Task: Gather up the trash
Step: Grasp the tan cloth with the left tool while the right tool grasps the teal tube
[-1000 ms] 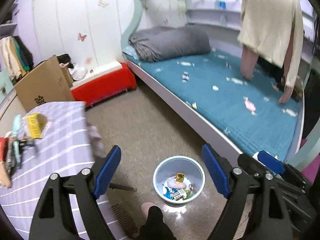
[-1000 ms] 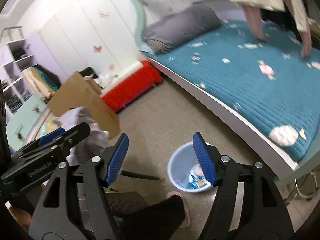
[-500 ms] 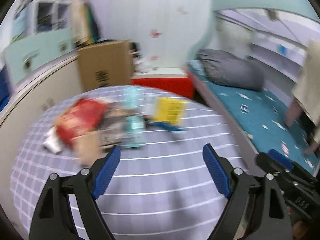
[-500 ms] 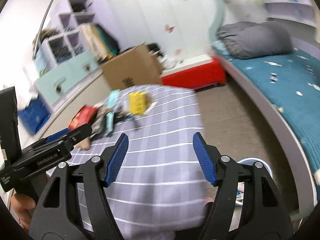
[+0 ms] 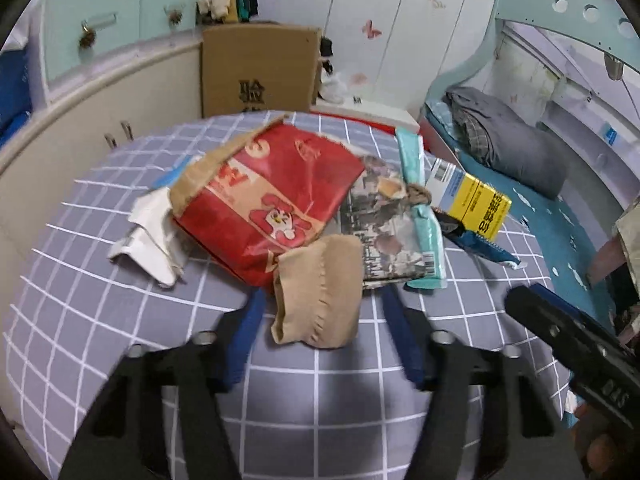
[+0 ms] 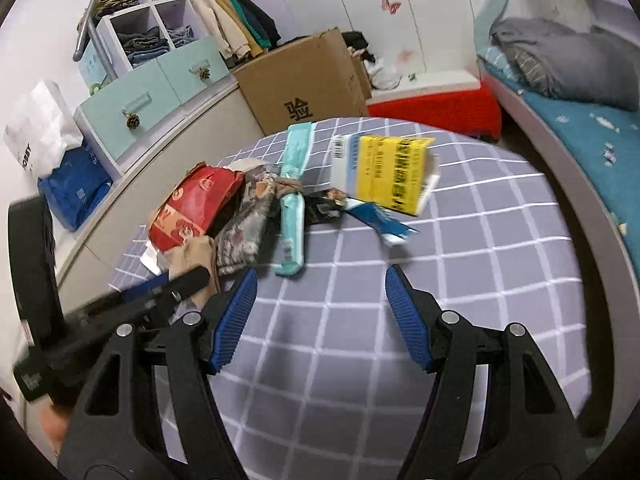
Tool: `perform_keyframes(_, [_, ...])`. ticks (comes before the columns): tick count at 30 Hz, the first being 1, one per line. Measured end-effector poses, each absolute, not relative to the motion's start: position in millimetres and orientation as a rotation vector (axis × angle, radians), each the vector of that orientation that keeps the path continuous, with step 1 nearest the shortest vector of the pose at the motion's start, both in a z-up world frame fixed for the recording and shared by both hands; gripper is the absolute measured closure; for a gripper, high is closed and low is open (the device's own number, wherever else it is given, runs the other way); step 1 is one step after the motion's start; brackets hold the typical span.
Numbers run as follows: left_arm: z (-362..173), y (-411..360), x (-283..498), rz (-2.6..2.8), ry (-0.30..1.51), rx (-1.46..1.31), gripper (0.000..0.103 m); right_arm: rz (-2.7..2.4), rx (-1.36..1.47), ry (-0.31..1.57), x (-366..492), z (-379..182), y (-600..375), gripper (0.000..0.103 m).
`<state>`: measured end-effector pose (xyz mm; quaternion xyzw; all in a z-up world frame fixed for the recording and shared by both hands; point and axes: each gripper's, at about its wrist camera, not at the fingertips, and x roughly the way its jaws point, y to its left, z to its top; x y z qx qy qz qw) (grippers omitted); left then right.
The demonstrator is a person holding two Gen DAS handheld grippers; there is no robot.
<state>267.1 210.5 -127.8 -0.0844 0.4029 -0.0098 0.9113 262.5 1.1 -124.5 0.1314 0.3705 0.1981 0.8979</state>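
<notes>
A pile of trash lies on the grey checked table [image 5: 320, 392]: a tan paper piece [image 5: 318, 292], a red torn bag [image 5: 276, 200], white crumpled paper [image 5: 154, 236], a printed wrapper [image 5: 384, 224], a teal packet [image 5: 420, 208] and a yellow box [image 5: 476, 204]. My left gripper [image 5: 320, 312] is open, its blue fingers on either side of the tan paper. My right gripper [image 6: 320, 304] is open and empty above the table, just short of the teal packet [image 6: 292, 208] and yellow box [image 6: 388, 172]. The red bag [image 6: 196, 208] also shows there.
A cardboard box [image 6: 304, 84] stands behind the table, by a mint drawer unit [image 6: 156, 84]. A red bench [image 6: 436, 108] and a bed with a teal mattress [image 6: 600, 148] and grey pillow [image 5: 508, 140] are to the right.
Both grippers swung from the floor bin up to the table. The left gripper moved in over the trash pile and now straddles the tan paper; the right came closer to the pile.
</notes>
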Motion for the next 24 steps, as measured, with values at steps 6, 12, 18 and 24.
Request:
perform_keyframes(6, [-136.0, 216.0, 280.3, -0.069, 0.862, -0.194, 0.080, 0.406, 0.276, 0.824, 297.3, -133.5, 26.7, 0.056])
perform_keyframes(12, [-133.8, 221.1, 276.2, -0.076, 0.834, -0.206, 0.083, 0.404, 0.246, 0.872, 322.2, -140.6, 47.6, 0.065])
perform_keyframes(18, [-119.1, 226.9, 263.4, -0.094, 0.778, -0.256, 0.084, 0.479, 0.288, 0.881, 322.8, -146.2, 44.9, 0.093])
perform_keyframes(24, [-92.4, 214.6, 236.5, -0.119, 0.691, -0.273, 0.085, 0.529, 0.344, 0.780, 288.1, -118.4, 15.9, 0.093])
